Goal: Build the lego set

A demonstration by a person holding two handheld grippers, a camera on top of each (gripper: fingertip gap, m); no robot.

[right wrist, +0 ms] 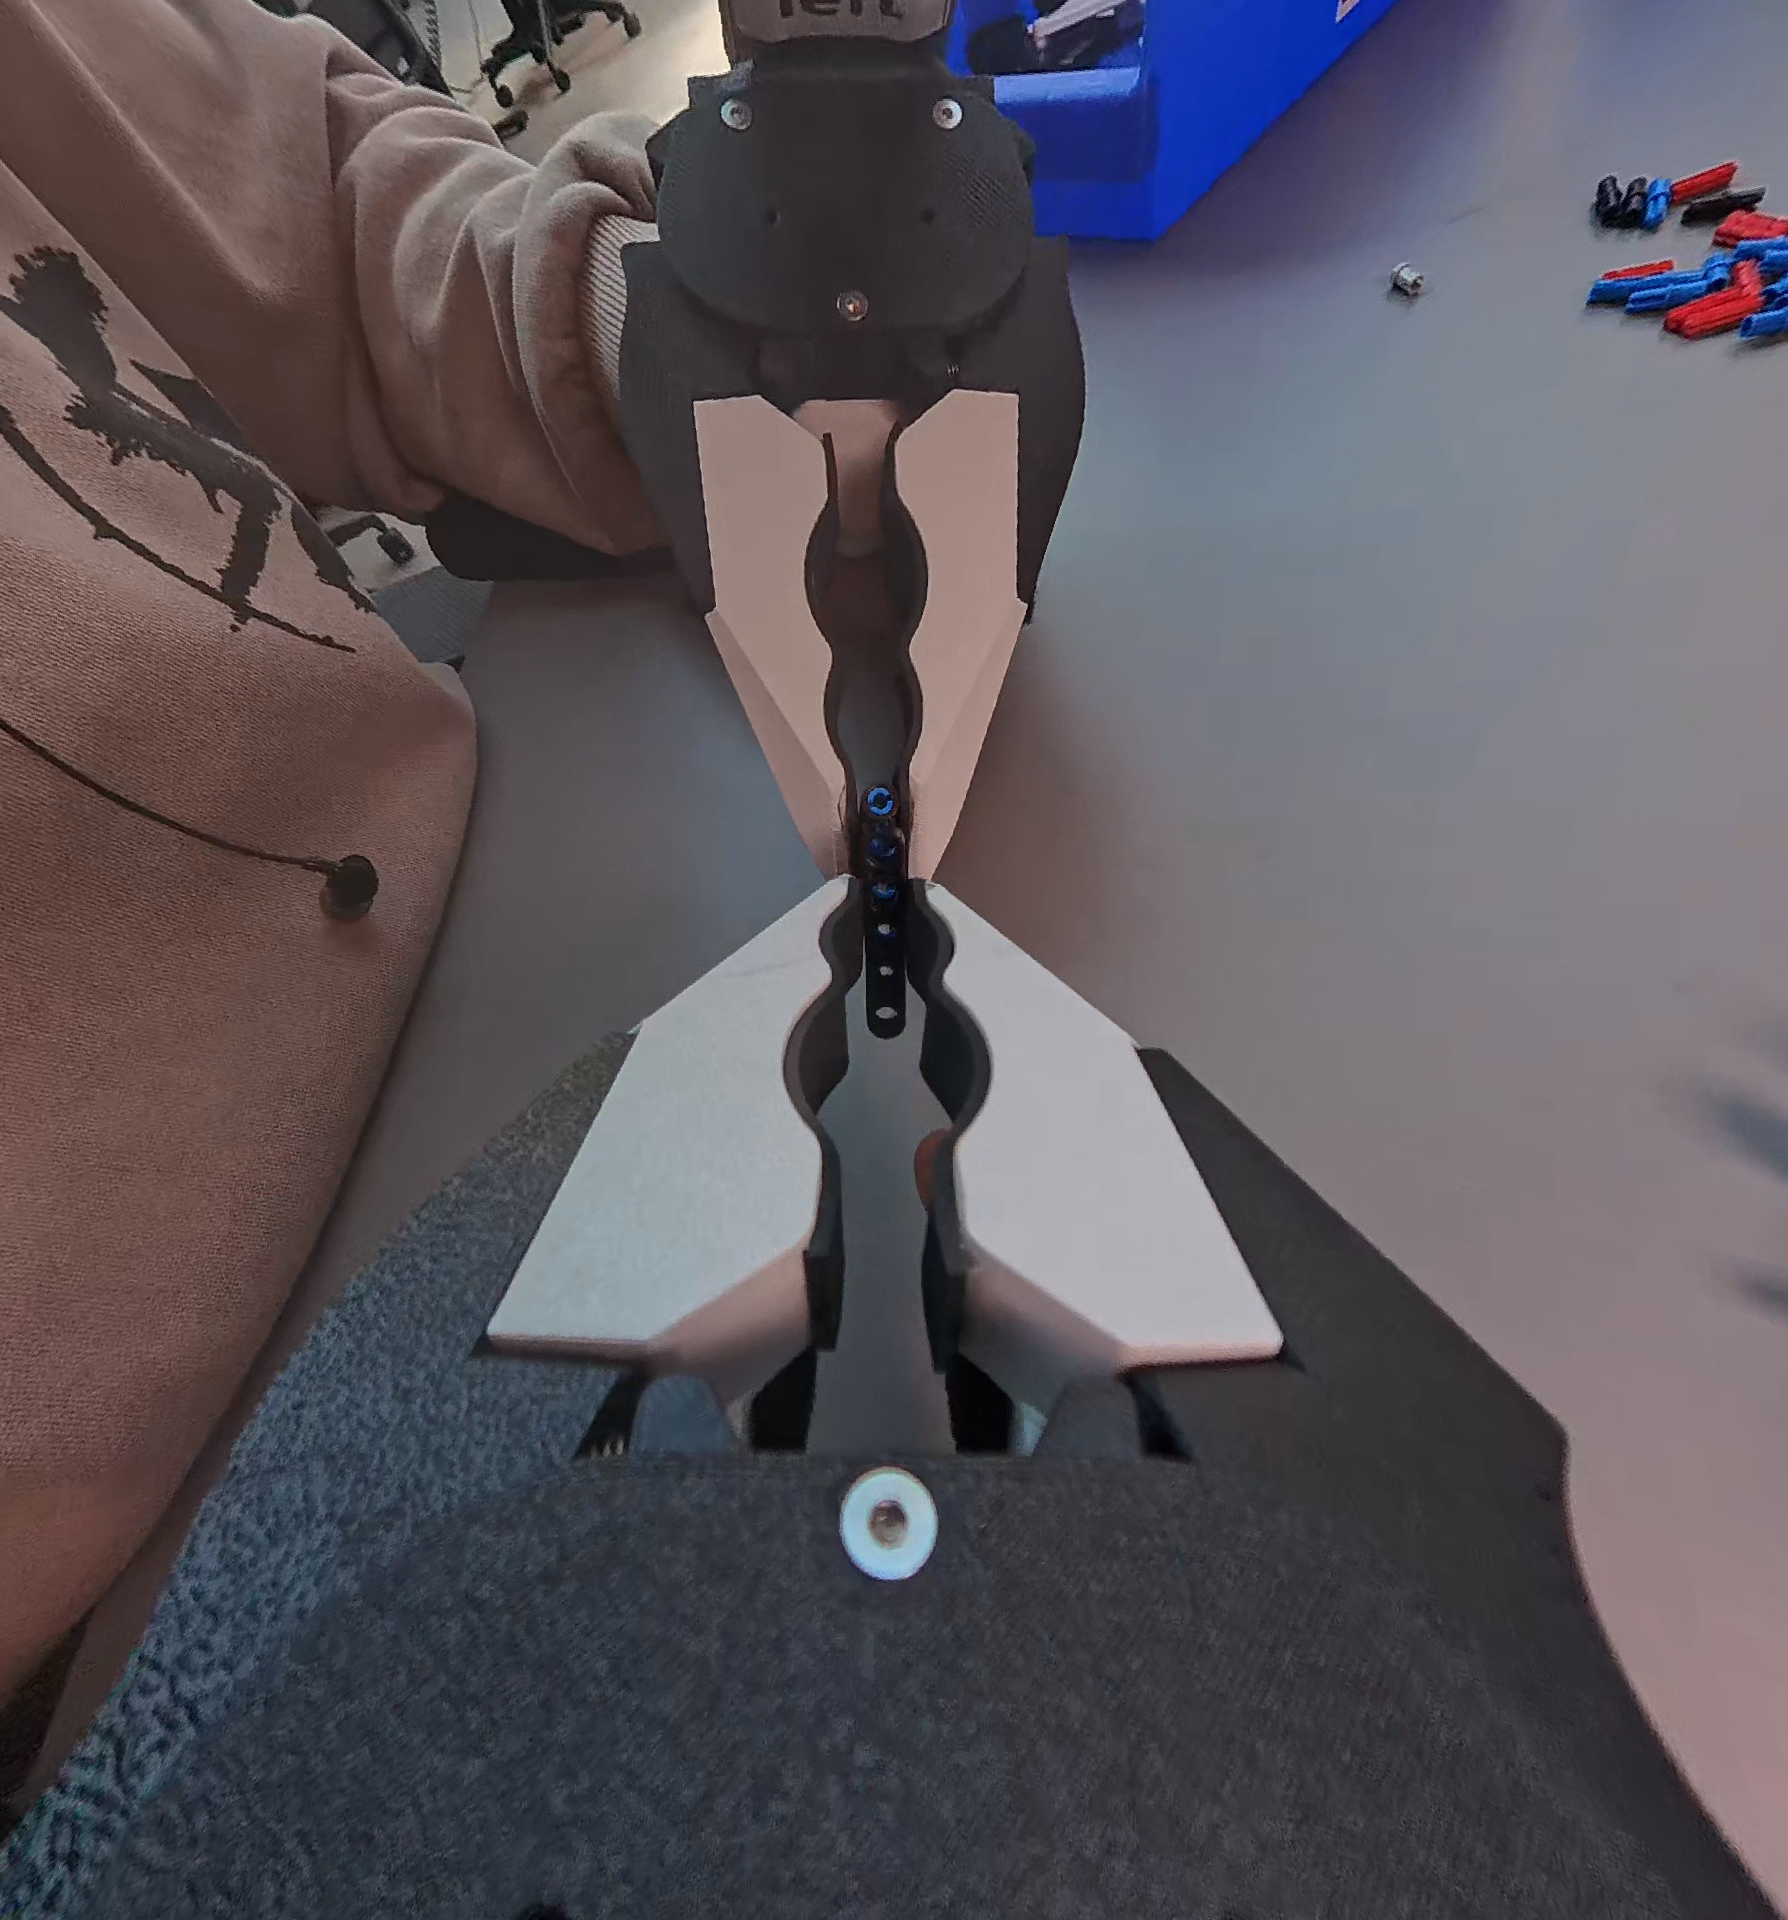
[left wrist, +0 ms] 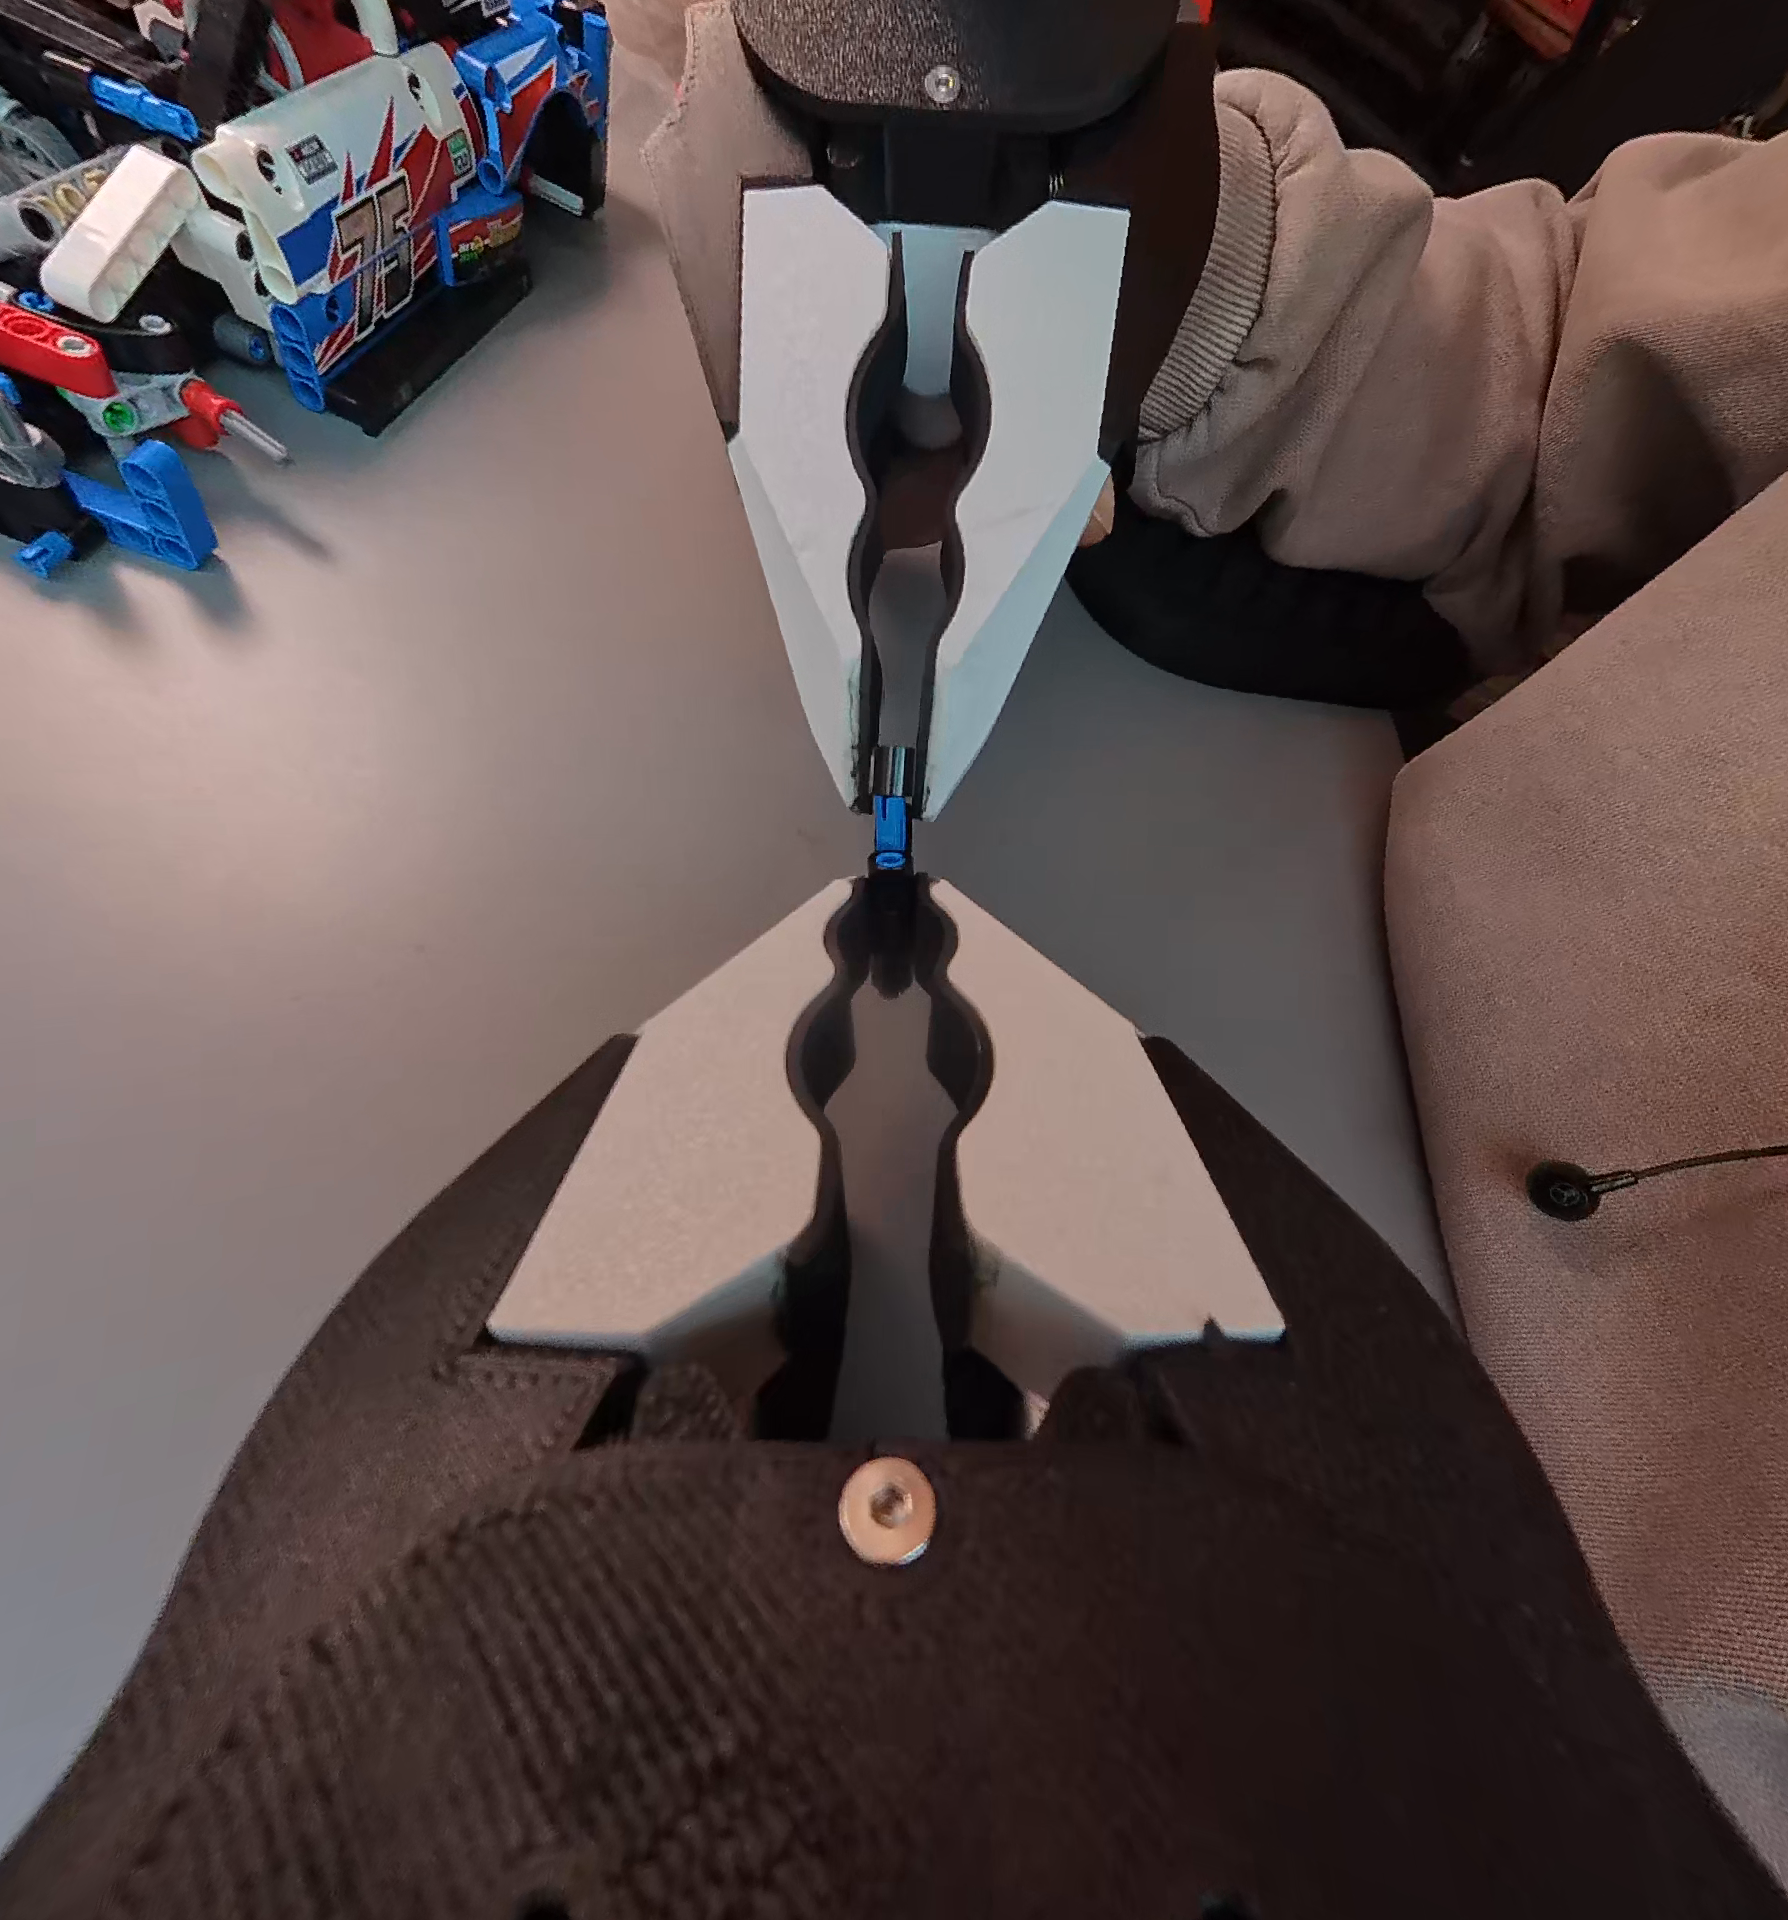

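Observation:
My two grippers meet tip to tip above the grey table (left wrist: 350, 831). My right gripper (right wrist: 885, 891) is shut on a thin black beam (right wrist: 885, 977) with a row of holes, and blue pins sit in its far holes. In the left wrist view the right gripper (left wrist: 892, 800) comes in from the top, with the black piece (left wrist: 895, 774) and a blue pin (left wrist: 888, 831) sticking out of its tips. My left gripper (left wrist: 888, 883) is shut, with its tips right at that pin's end. In the right wrist view the left gripper (right wrist: 879, 842) closes around a blue pin (right wrist: 881, 800).
A partly built white, blue and red race car (left wrist: 277, 260) stands at the far left. Loose blue, red and black pins (right wrist: 1742, 260), a small silver part (right wrist: 1404, 278) and a blue box (right wrist: 1129, 156) lie at the far right. The person's beige sleeves (left wrist: 1389, 364) flank the grippers. Less than 4 cm separates the two grippers' tips.

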